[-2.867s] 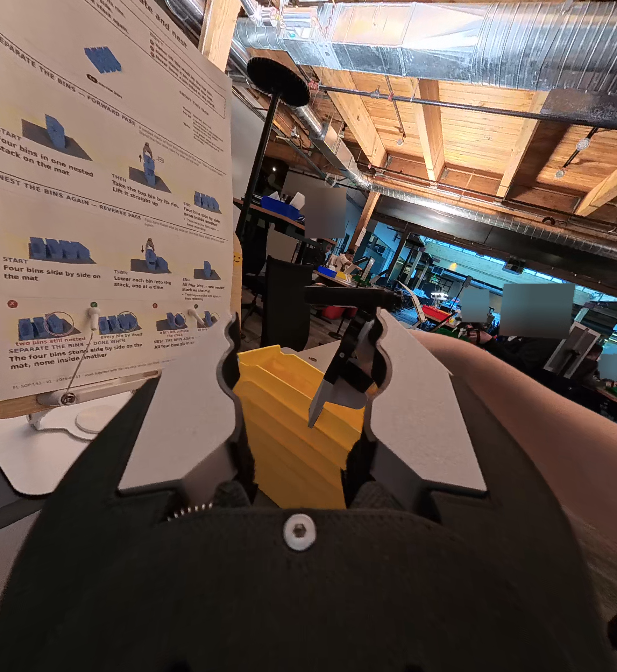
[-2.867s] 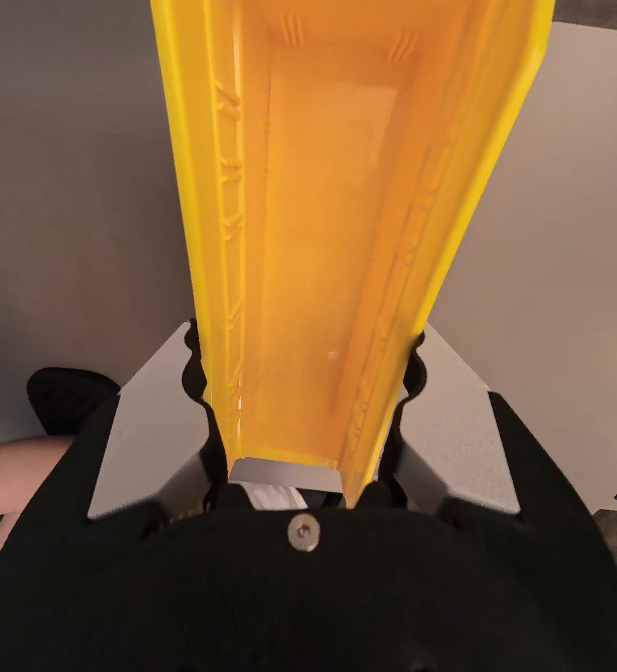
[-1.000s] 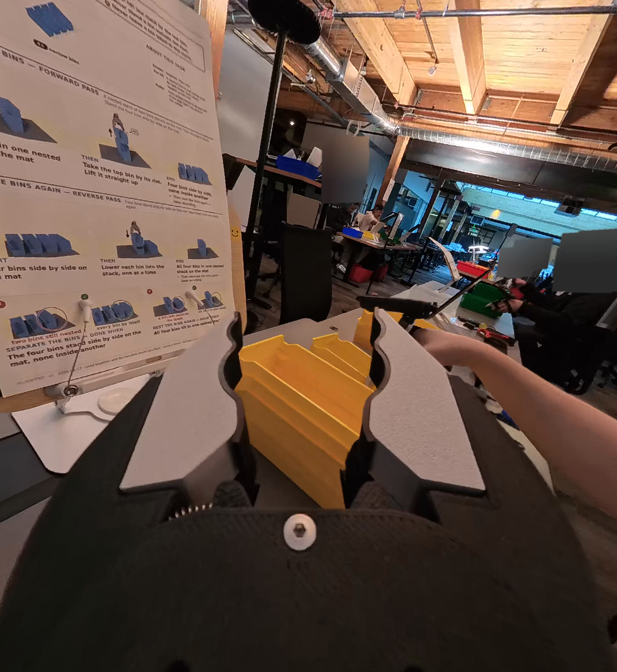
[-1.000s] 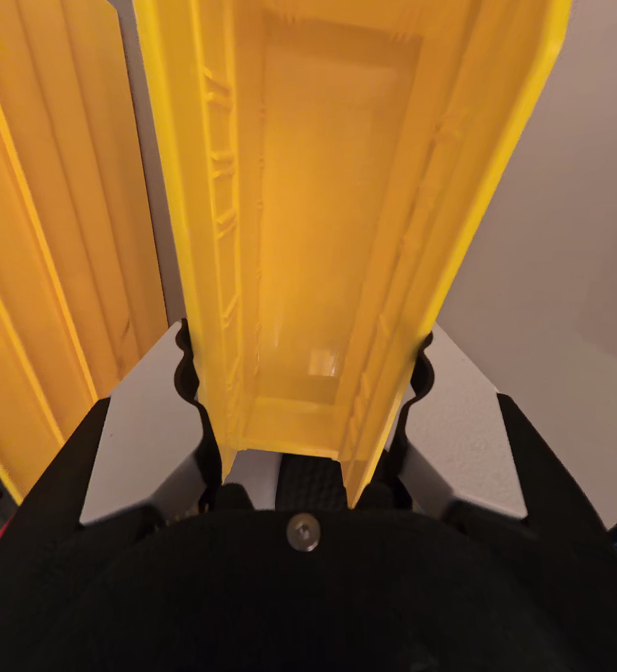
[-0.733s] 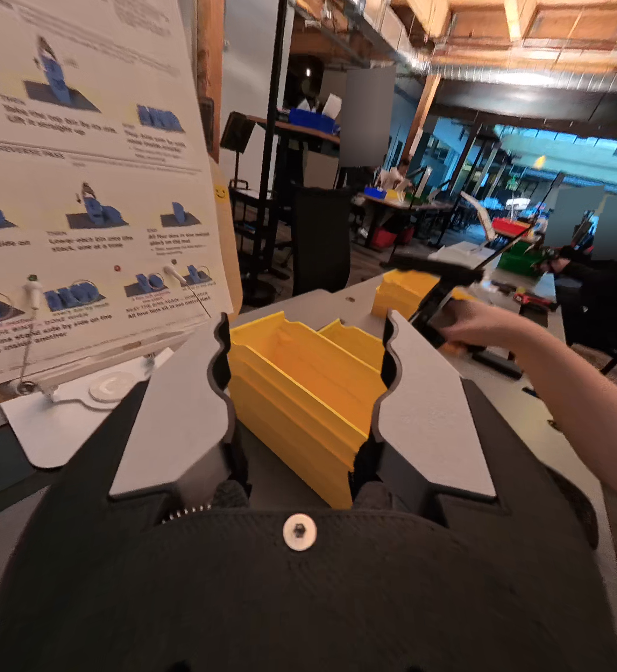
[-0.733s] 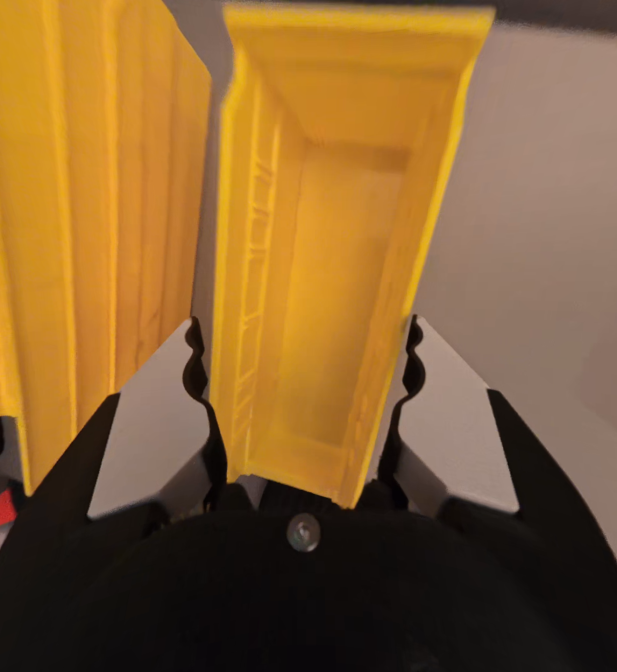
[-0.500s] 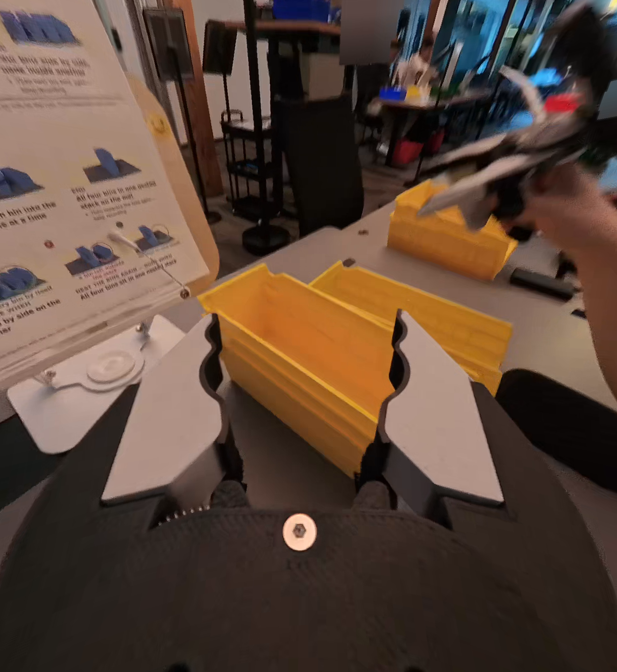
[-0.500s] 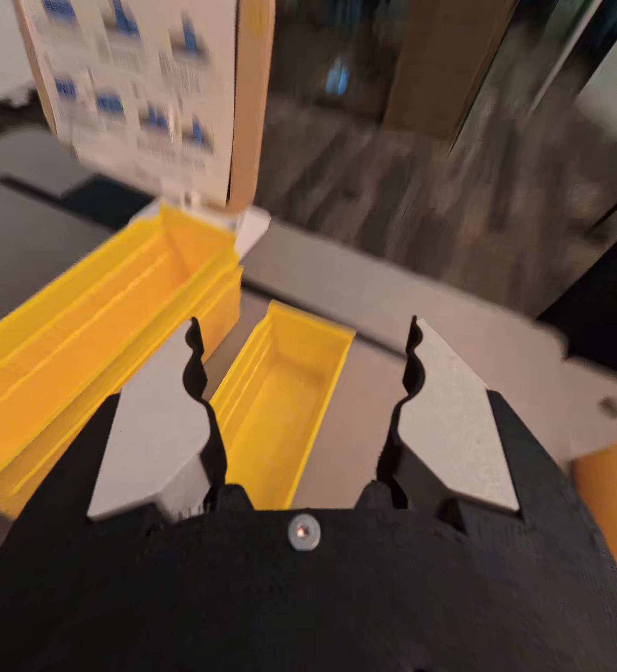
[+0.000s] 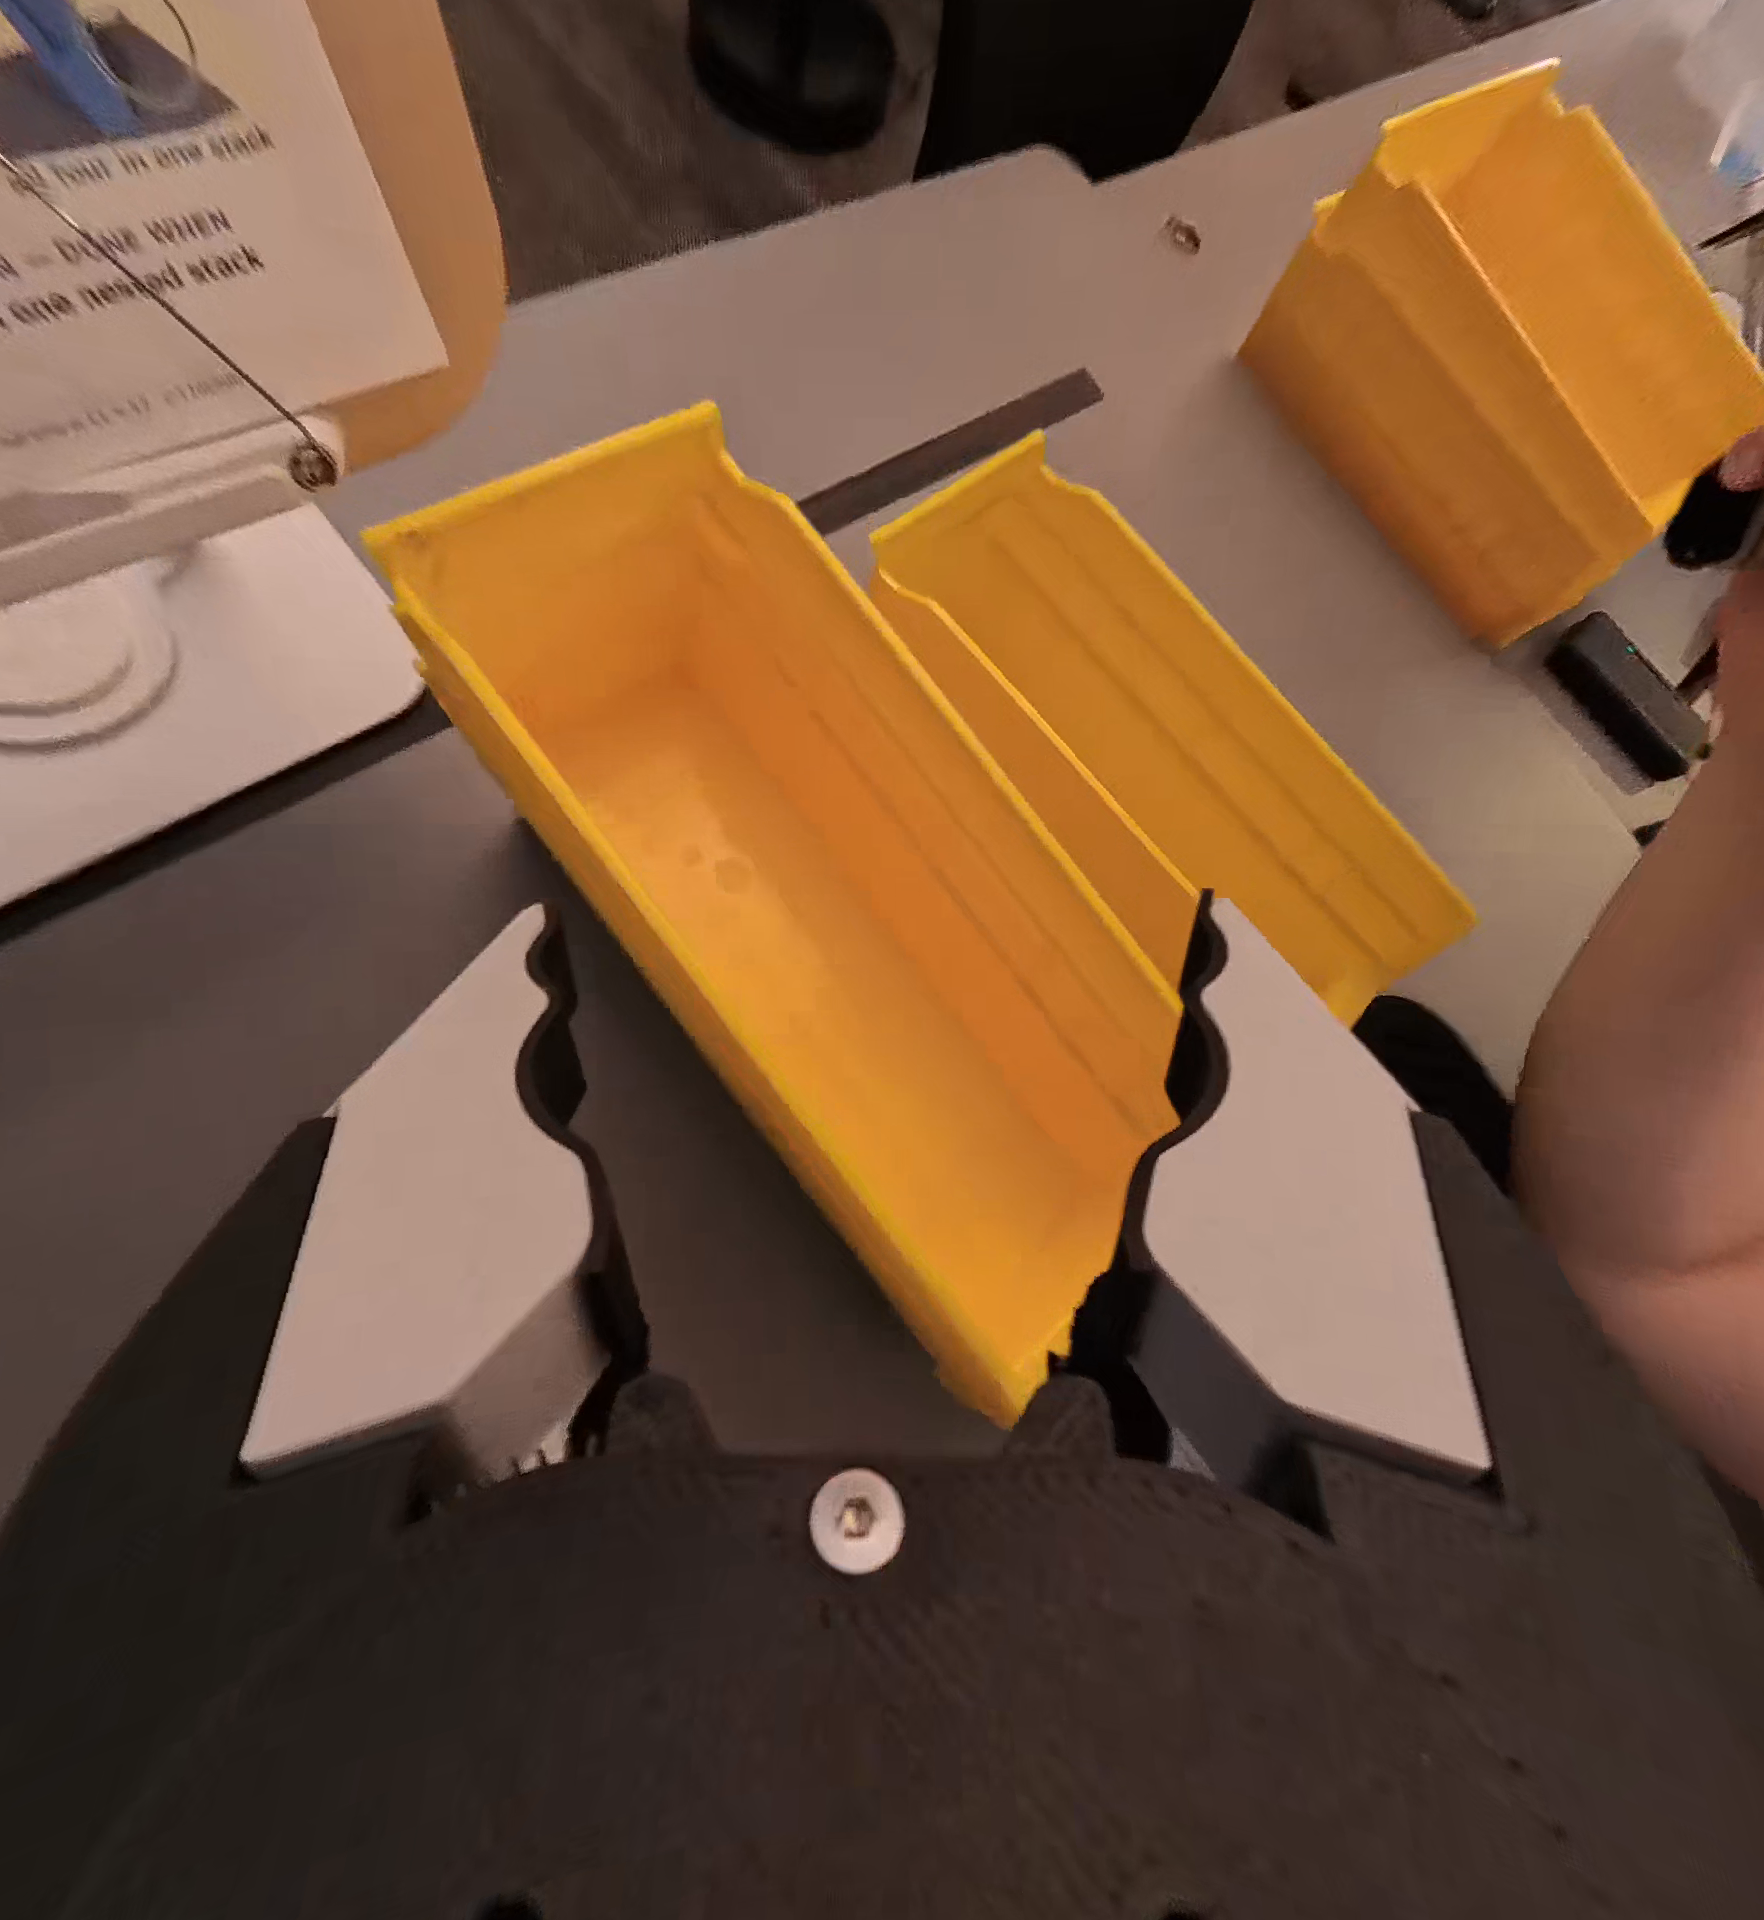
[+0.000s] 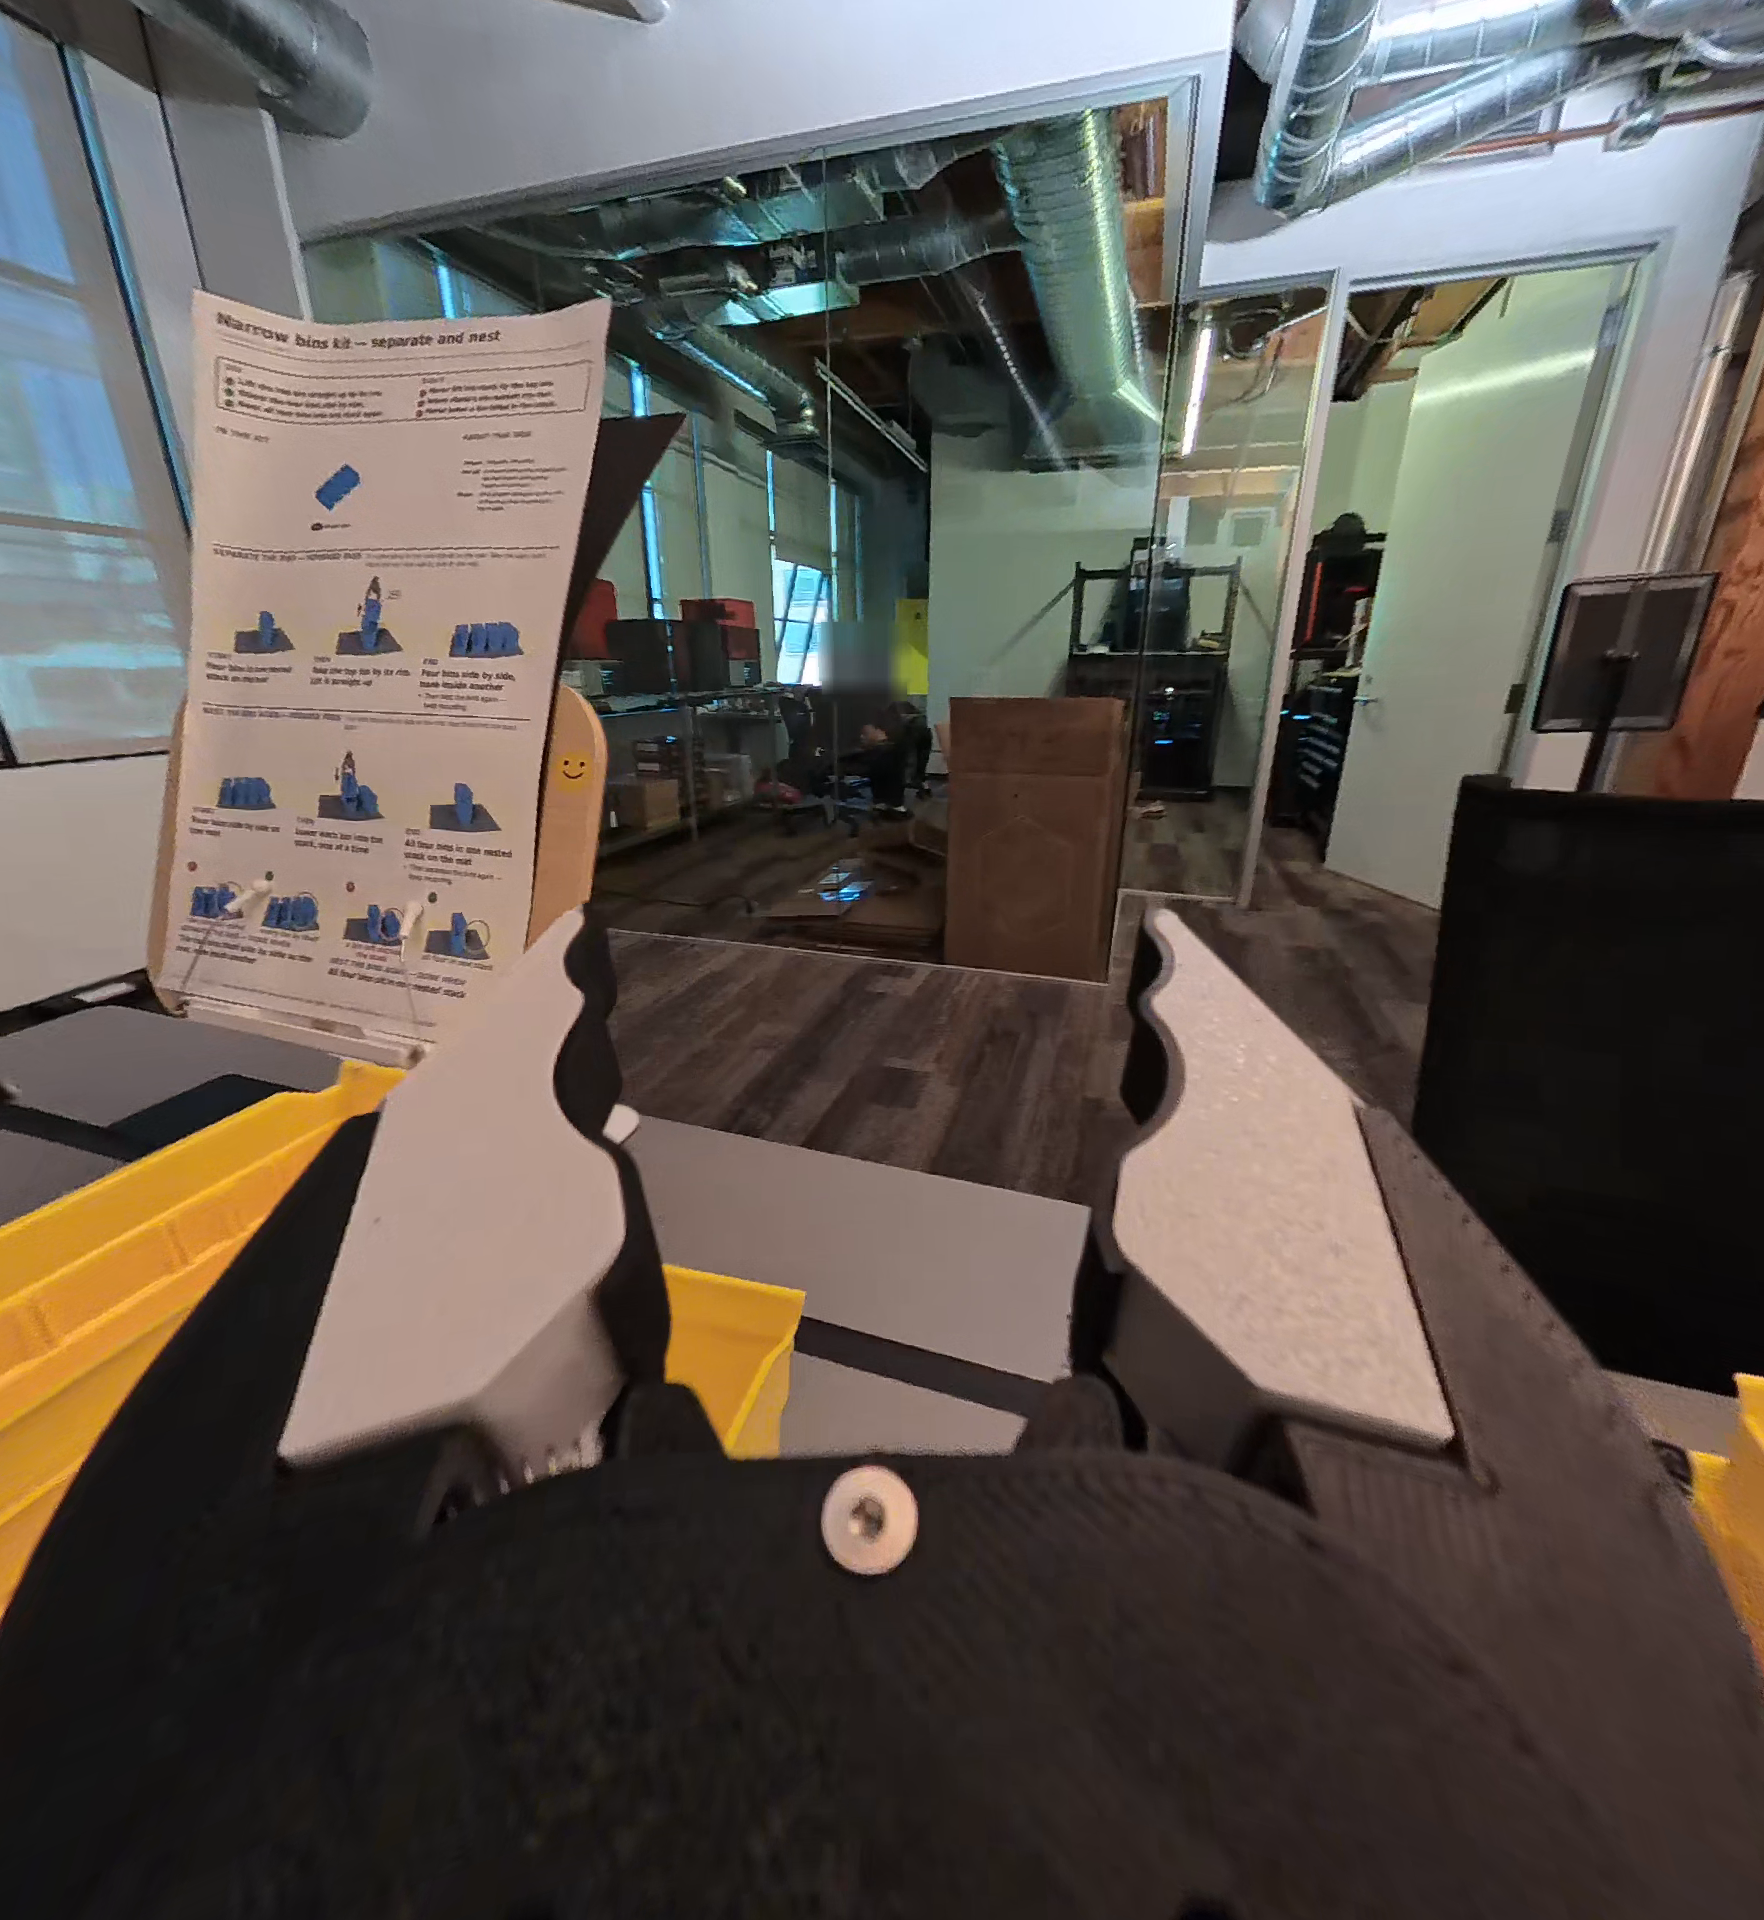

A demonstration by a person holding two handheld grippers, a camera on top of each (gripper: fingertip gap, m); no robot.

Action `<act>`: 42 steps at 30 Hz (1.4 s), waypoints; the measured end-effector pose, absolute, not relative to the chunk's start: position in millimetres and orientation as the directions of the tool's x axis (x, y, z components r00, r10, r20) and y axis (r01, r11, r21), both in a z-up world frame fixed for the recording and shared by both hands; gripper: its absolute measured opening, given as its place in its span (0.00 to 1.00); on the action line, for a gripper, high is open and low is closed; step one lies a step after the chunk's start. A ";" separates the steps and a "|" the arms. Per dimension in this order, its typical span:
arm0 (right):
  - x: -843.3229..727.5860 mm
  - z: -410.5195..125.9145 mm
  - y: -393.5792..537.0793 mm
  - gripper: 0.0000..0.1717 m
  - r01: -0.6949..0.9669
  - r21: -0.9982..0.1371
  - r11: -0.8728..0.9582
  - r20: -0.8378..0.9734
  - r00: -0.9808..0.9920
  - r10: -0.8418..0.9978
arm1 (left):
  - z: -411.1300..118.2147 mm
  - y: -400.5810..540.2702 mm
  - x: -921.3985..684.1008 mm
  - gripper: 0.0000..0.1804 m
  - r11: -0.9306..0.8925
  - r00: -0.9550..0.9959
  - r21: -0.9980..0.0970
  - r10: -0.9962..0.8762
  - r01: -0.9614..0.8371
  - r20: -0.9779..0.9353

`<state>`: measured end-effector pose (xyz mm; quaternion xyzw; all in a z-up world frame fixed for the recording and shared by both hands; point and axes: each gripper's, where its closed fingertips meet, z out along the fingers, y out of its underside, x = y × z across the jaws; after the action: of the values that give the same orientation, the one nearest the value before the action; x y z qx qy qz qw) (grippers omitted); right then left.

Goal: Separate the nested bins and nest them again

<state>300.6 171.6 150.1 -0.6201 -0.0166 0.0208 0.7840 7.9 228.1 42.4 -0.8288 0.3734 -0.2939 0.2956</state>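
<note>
In the left wrist view three yellow bins stand apart. The nearest bin (image 9: 805, 883) stands on the dark mat (image 9: 182, 1039), between the fingers of my left gripper (image 9: 870, 914). That gripper is open: the left finger (image 9: 442, 1143) is clear of the bin and the right finger (image 9: 1293, 1195) is at its right wall. A second bin (image 9: 1169, 707) stands just to its right, and a third (image 9: 1501, 343) far right on the grey table (image 9: 857, 291). My right gripper (image 10: 865, 925) is open and empty, raised above the bins (image 10: 78, 1330).
An instruction sheet on a stand (image 9: 130, 208) rises at the back left, and also shows in the right wrist view (image 10: 369, 665). A person's arm (image 9: 1688, 1039) reaches in from the right. A small black device (image 9: 1626, 696) lies by the third bin. A black chair back (image 10: 1636, 1091) stands beyond the table.
My right gripper set its yellow bin down beside the others, let go and lifted away, tilting up. My left gripper opened off the near bin and tipped down over it.
</note>
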 end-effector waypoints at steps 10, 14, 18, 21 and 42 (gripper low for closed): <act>285.2 149.8 174.1 0.58 -0.080 -0.969 0.234 -0.046 0.988 0.145 | 13.2 219.4 37.7 0.62 -0.733 0.630 -0.384 -0.679 -0.561 0.376; 288.4 147.2 173.6 0.58 -0.101 -0.970 0.220 -0.068 0.986 0.151 | 2.0 231.7 31.7 0.76 -0.744 0.724 -0.321 -0.659 -0.586 0.206; 294.3 146.8 171.3 0.58 -0.149 -0.963 0.224 -0.114 0.980 0.162 | -15.2 241.7 23.3 0.87 -0.781 0.790 -0.227 -0.609 -0.582 0.069; 295.1 143.9 173.0 0.58 -0.184 -0.960 0.211 -0.147 0.972 0.181 | -28.2 242.2 25.2 0.88 -0.813 0.816 -0.169 -0.574 -0.557 0.074; 300.1 141.4 170.9 0.56 -0.328 -0.922 0.206 -0.263 0.921 0.285 | -54.1 230.4 27.4 0.76 -0.886 0.886 0.041 -0.458 -0.462 0.076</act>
<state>300.1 170.9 141.4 -0.5983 0.0176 0.1974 0.7764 27.4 230.4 -54.1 -0.9706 0.2370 -0.0320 -0.0287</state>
